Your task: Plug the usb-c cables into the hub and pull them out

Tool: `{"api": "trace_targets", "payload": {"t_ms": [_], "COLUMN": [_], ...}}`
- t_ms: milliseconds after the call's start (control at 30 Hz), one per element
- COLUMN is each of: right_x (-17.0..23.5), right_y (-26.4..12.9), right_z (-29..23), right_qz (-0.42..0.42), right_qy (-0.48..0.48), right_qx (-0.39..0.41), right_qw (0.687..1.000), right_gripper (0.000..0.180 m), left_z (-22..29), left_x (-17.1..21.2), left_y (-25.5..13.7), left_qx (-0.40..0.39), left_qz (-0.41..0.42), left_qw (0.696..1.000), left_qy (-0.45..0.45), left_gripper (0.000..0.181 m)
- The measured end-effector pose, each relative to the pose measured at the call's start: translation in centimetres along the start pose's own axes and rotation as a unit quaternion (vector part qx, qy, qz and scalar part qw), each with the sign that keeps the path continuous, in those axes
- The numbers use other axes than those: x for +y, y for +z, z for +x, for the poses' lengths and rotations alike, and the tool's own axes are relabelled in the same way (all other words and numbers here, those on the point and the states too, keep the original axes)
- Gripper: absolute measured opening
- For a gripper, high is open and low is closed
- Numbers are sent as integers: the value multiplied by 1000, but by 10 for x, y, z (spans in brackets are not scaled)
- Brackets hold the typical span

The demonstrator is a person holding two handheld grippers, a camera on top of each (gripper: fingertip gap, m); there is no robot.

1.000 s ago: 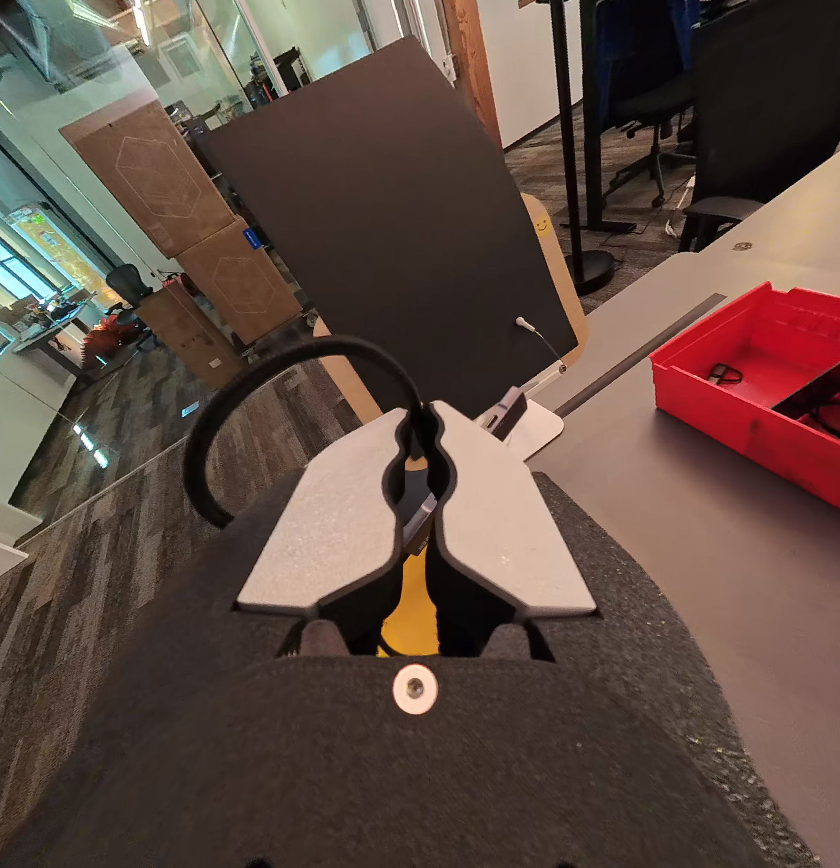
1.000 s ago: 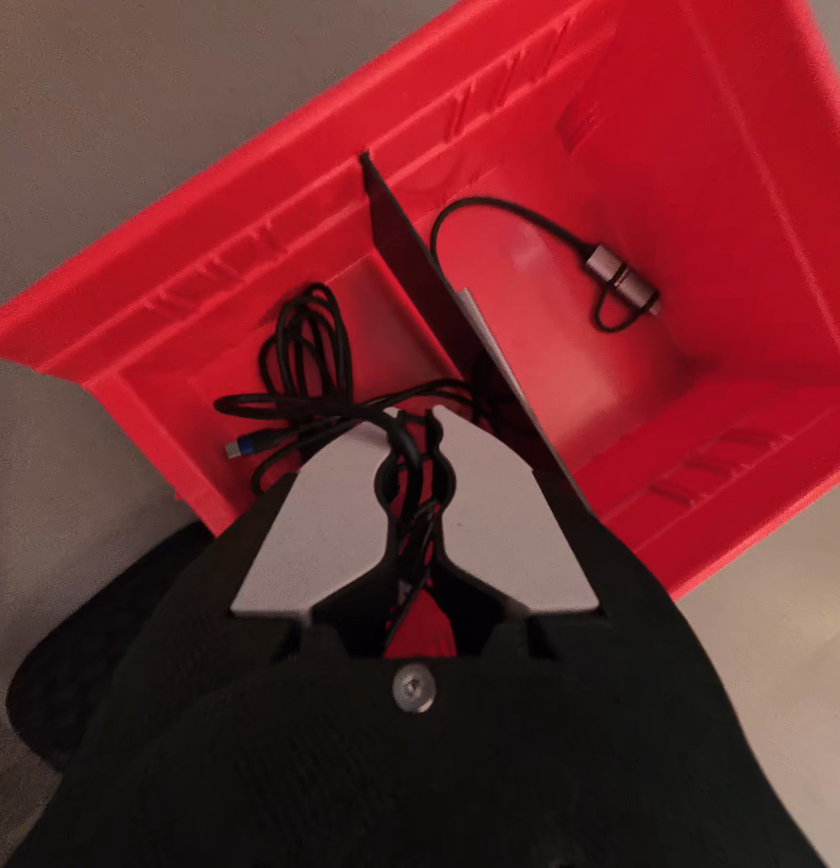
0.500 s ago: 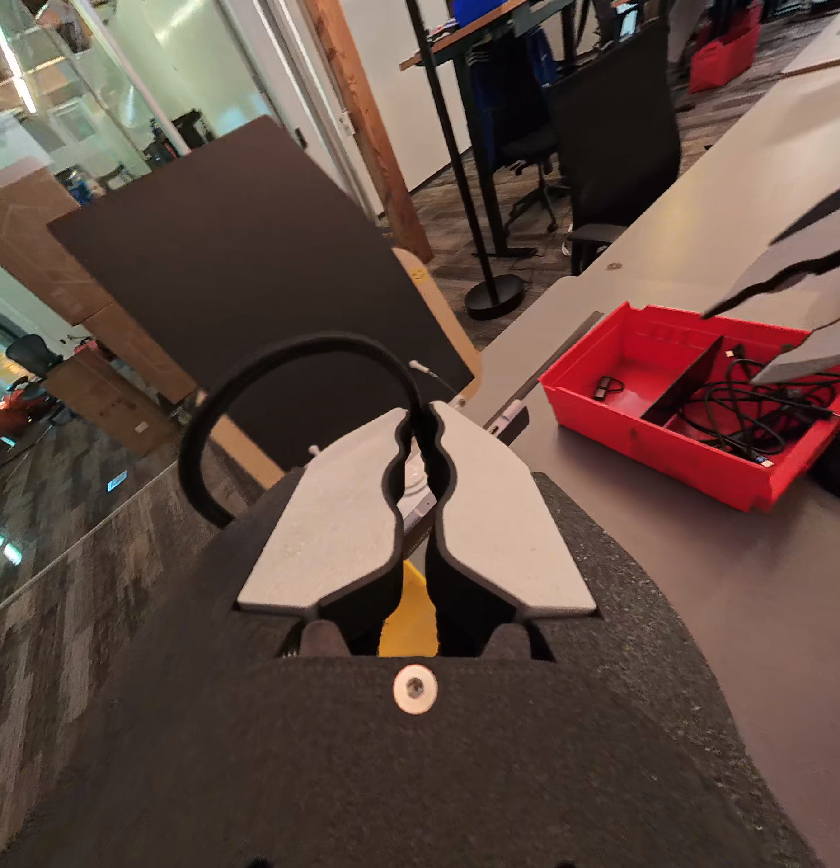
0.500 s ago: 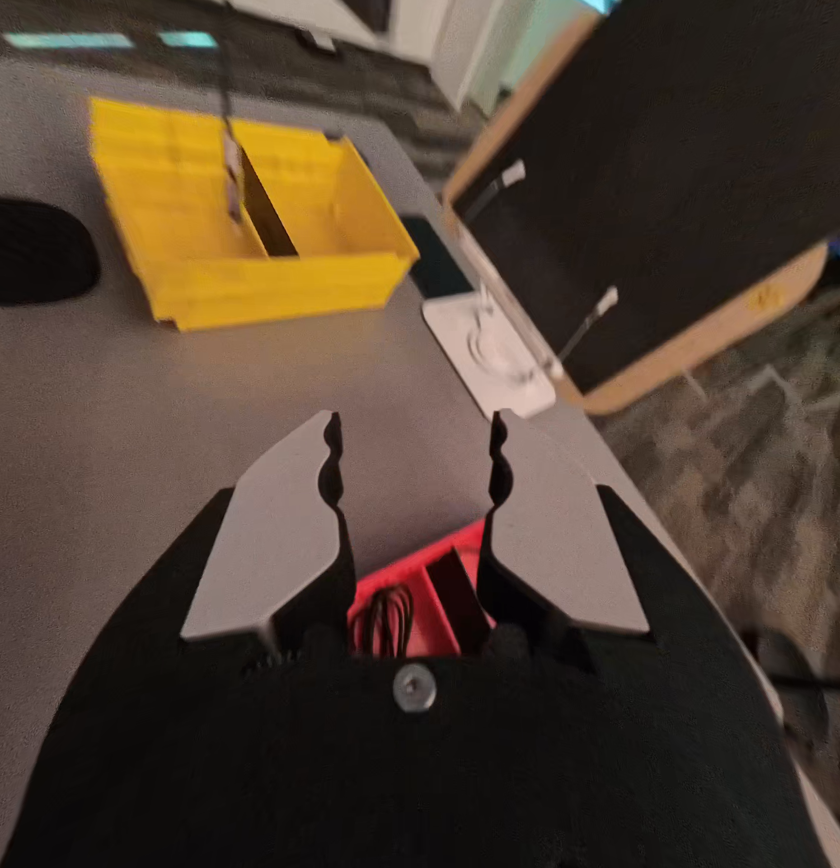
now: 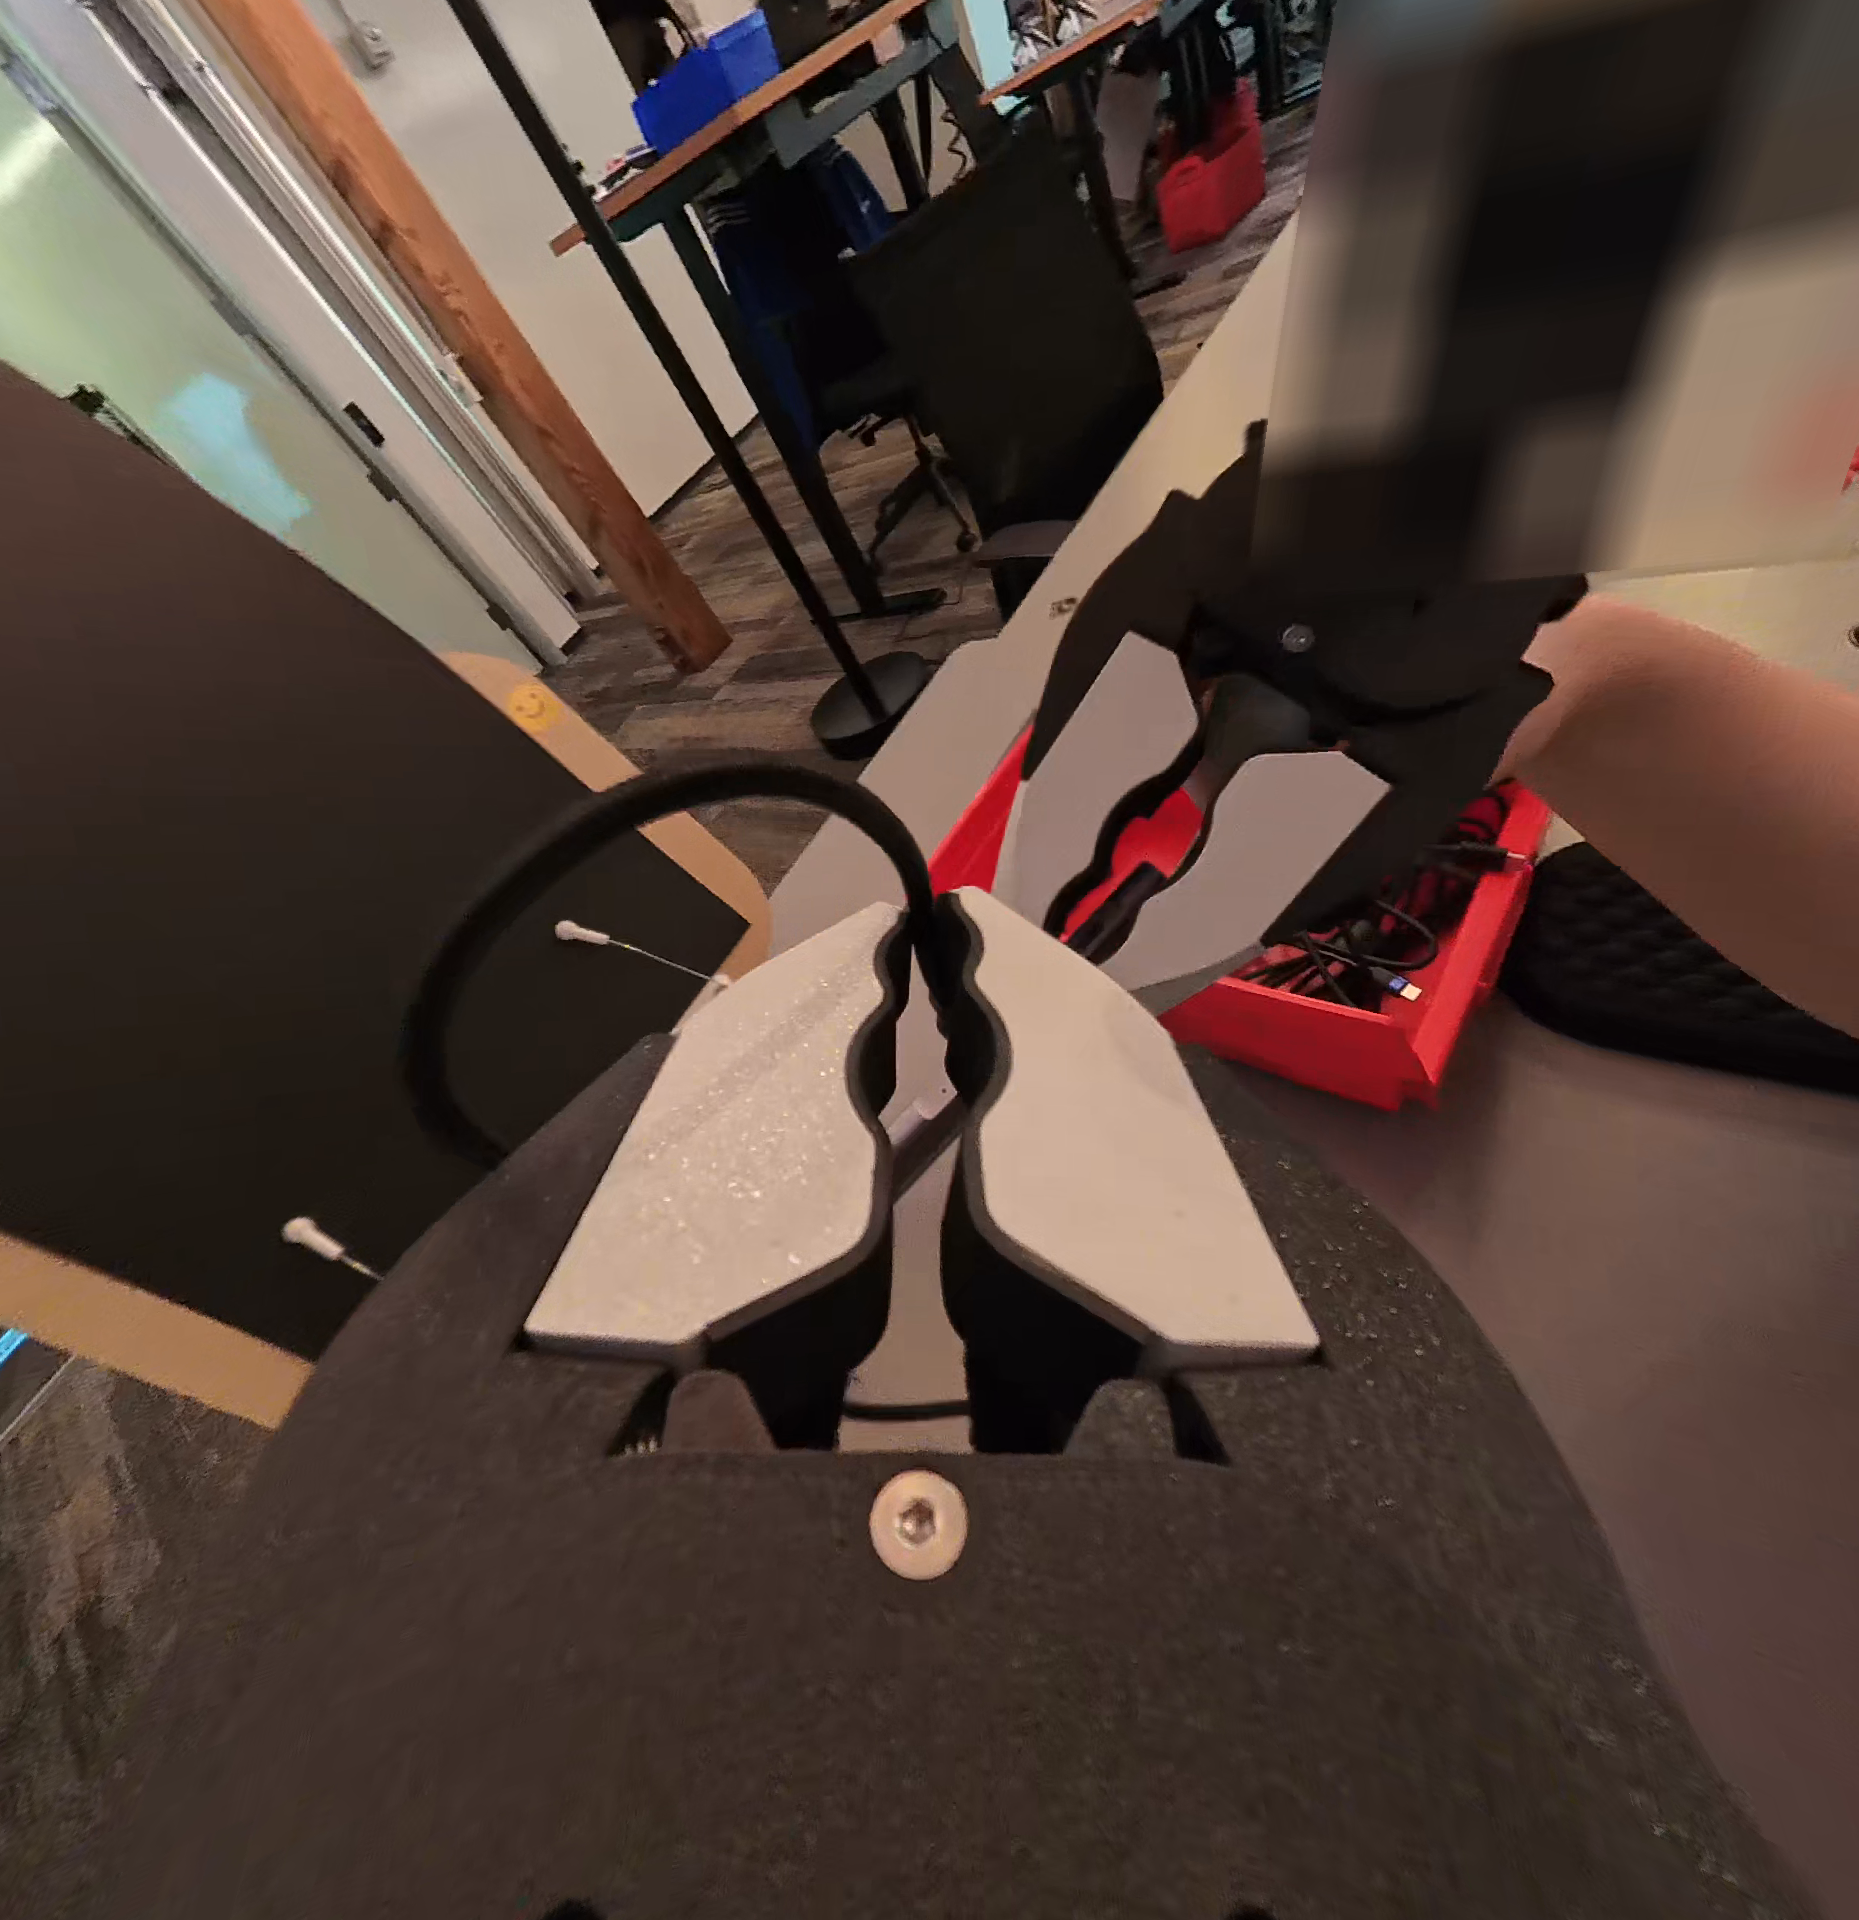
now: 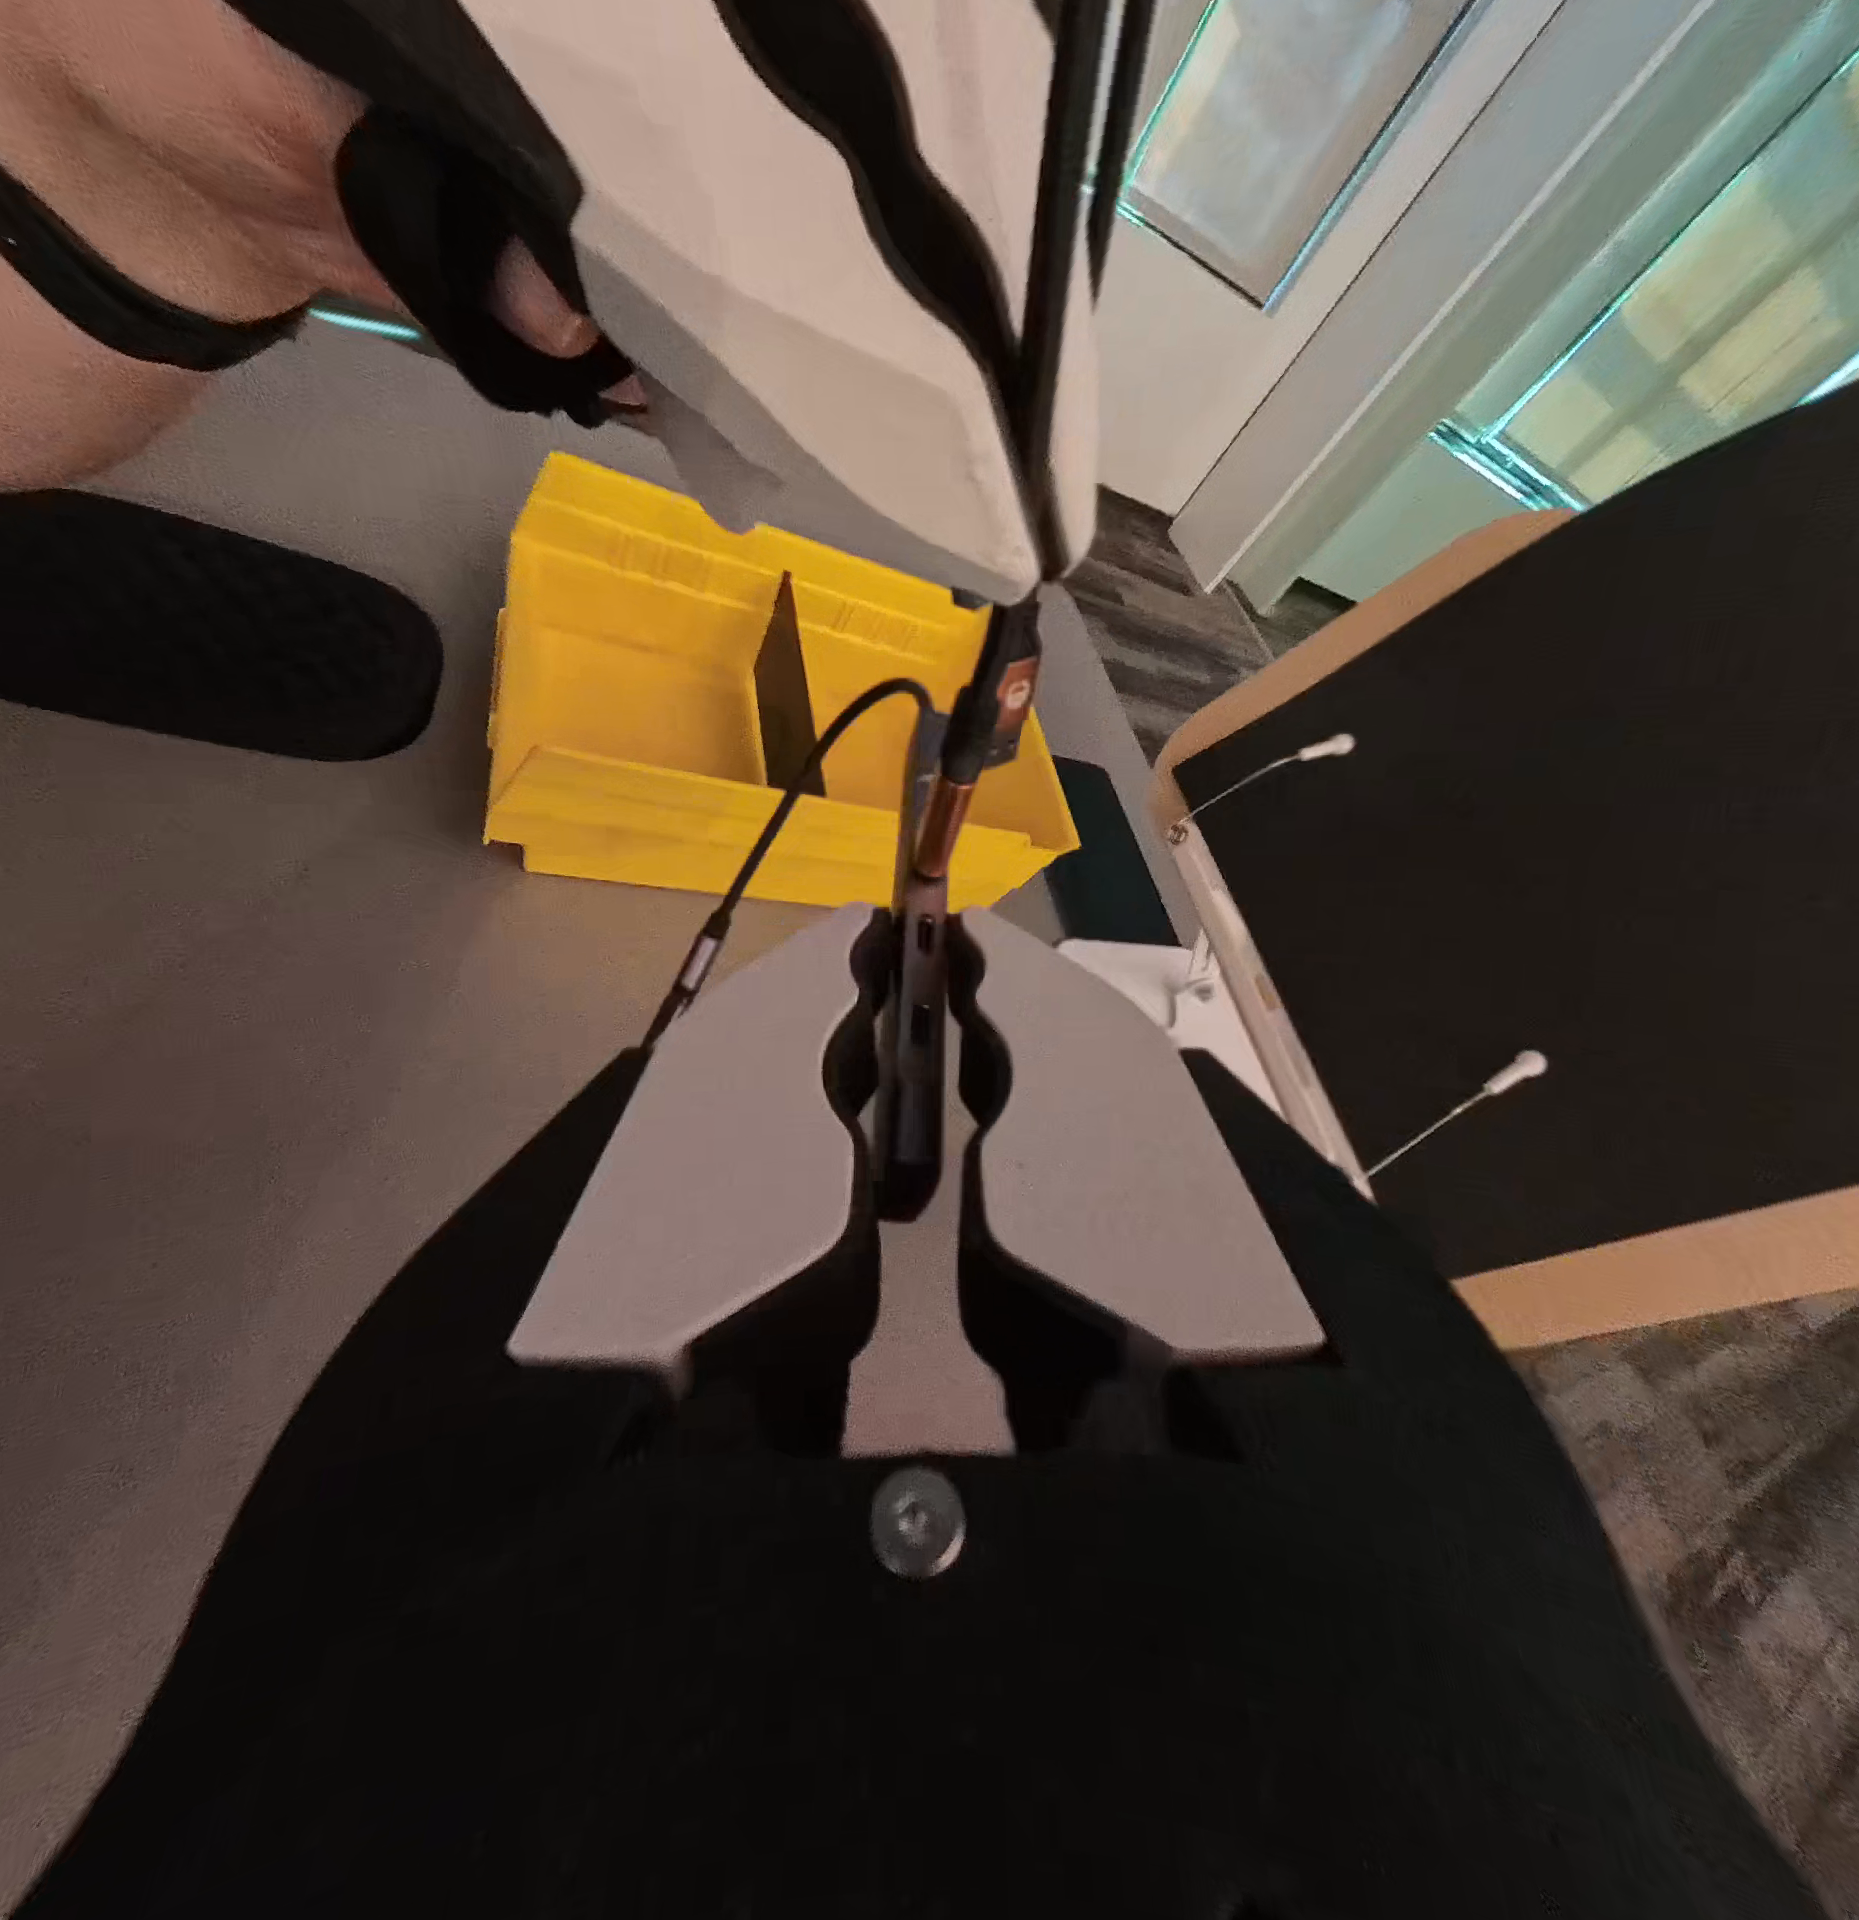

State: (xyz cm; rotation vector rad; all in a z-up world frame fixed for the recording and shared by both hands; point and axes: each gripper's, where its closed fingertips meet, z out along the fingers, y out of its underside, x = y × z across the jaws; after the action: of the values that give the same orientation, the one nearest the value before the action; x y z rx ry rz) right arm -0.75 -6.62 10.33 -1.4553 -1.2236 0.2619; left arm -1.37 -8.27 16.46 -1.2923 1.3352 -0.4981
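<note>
The hub (image 6: 912, 1049) is clamped edge-on in the right gripper (image 6: 914, 925). At its 12 o'clock, a cable plug (image 6: 982, 727) is pinched by the closed left gripper (image 6: 1044, 566) and appears seated in the hub. Pulling out is judged still to come; more cables (image 5: 1351, 935) lie in the red bin (image 5: 1309, 1039).

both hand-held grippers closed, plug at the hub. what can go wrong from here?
1. The left hand-held gripper pinches the black cable behind the plug, not the plug body, so pushing or pulling may kink or slip the cord.
2. The right hand-held gripper holds the hub by its thin sides, so it may pivot off-axis.
3. The hub's loose pigtail trails near the yellow bin and might snag.
</note>
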Motion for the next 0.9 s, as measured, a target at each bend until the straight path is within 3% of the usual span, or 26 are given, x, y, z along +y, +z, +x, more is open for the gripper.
{"api": "trace_targets", "payload": {"t_ms": [100,233,300,433,500,600,900], "right_x": [20,26,24,26,18,2,-11], "right_y": [3,7,2,-7,-16,-29,-32], "right_z": [3,0,1,4,3,-13,-51], "right_qz": [-30,-21,14,66,113,187,246], "right_qy": [-24,-3,-4,-10,-11,-43,-141], "right_qx": [25,5,-1,-12,-32,-77,-127], "right_qw": [999,1000,1000,998,993,978,951], "right_gripper": [20,10,10,10,10,10,10], "left_z": [5,14,18,13,17,30,75], "left_x": [5,6,4,15,23,31,40], "left_y": [7,11,8,-4,-8,-5,3], "left_qx": [6,30,36,-10,-11,8,122], "left_qz": [0,10,26,45,66,105,163], "left_qw": [1000,999,999,996,993,987,960], "left_qy": [6,7,25,71,94,121,193], "left_gripper": [4,4,4,25,25,27,21]}}
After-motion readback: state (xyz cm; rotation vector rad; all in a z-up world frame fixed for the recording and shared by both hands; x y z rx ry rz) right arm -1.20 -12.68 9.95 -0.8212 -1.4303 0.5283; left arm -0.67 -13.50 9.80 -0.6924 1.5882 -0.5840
